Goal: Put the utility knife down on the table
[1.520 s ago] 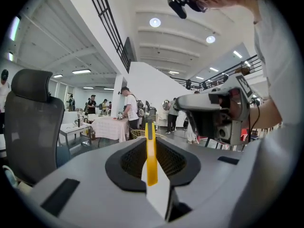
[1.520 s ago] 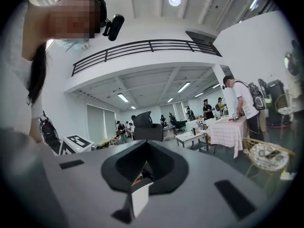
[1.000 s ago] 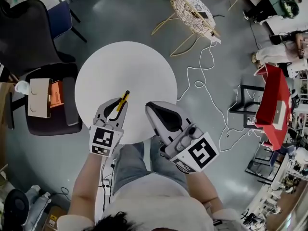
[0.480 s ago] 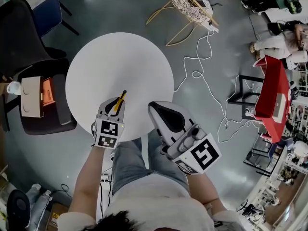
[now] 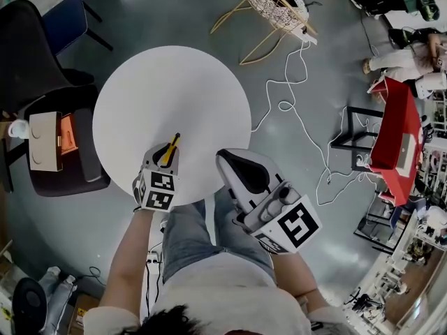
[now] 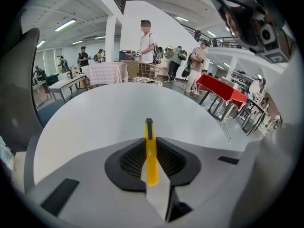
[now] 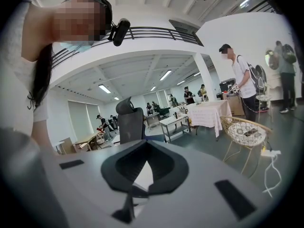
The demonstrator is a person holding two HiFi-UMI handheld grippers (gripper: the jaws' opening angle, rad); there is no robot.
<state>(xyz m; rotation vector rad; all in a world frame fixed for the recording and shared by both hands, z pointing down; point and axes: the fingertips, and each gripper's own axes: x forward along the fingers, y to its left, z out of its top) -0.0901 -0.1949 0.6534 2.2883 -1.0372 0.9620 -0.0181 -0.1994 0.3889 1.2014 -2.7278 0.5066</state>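
A yellow utility knife [image 5: 171,147] with a black tip sticks forward out of my left gripper [image 5: 166,153], which is shut on its handle. It hangs over the near part of the round white table [image 5: 174,82]. In the left gripper view the utility knife [image 6: 150,148] runs straight between the pads of the left gripper [image 6: 151,167], with the table [image 6: 109,110] close below. My right gripper [image 5: 234,165] hovers at the table's near right edge, shut with nothing in it. The right gripper [image 7: 141,175] looks out over the room in its own view.
A black chair [image 5: 31,54] and a dark seat holding a cardboard box [image 5: 47,140] stand left of the table. A wire basket chair [image 5: 276,2], a white cable [image 5: 293,107] on the floor and a red table [image 5: 394,135] lie to the right. Several people stand far off.
The left gripper with the knife has drawn in a little and tipped more steeply towards the table. The right gripper has hardly moved.
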